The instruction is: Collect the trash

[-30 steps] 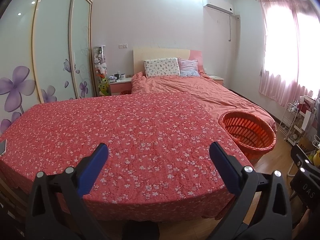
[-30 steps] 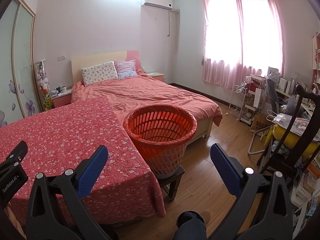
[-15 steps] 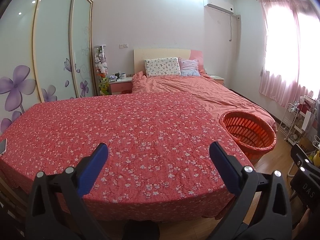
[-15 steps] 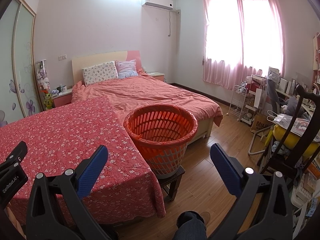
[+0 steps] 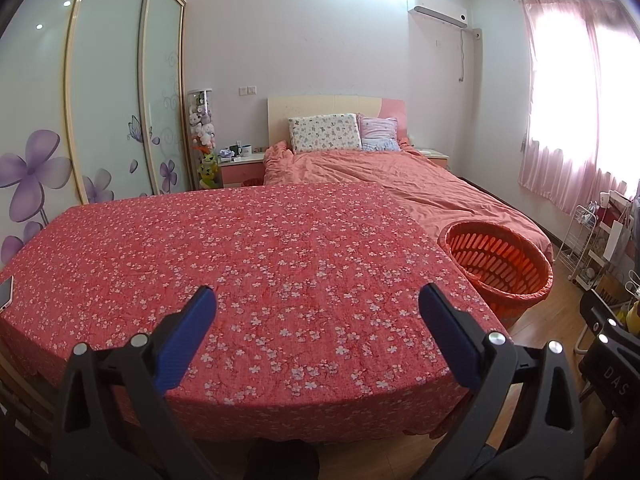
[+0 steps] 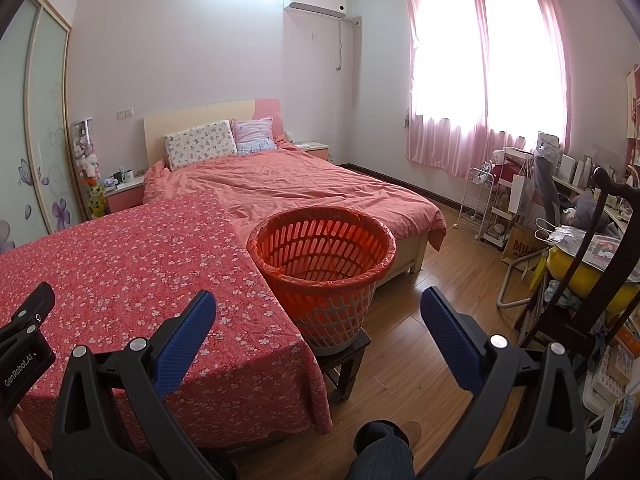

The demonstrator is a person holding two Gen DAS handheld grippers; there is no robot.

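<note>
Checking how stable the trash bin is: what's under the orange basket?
The orange basket stands on a small dark wooden stool over the wood floor. The stool's top is mostly covered by the basket.

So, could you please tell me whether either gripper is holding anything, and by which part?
Nothing is held: the left gripper and right gripper are both open and empty.
</note>
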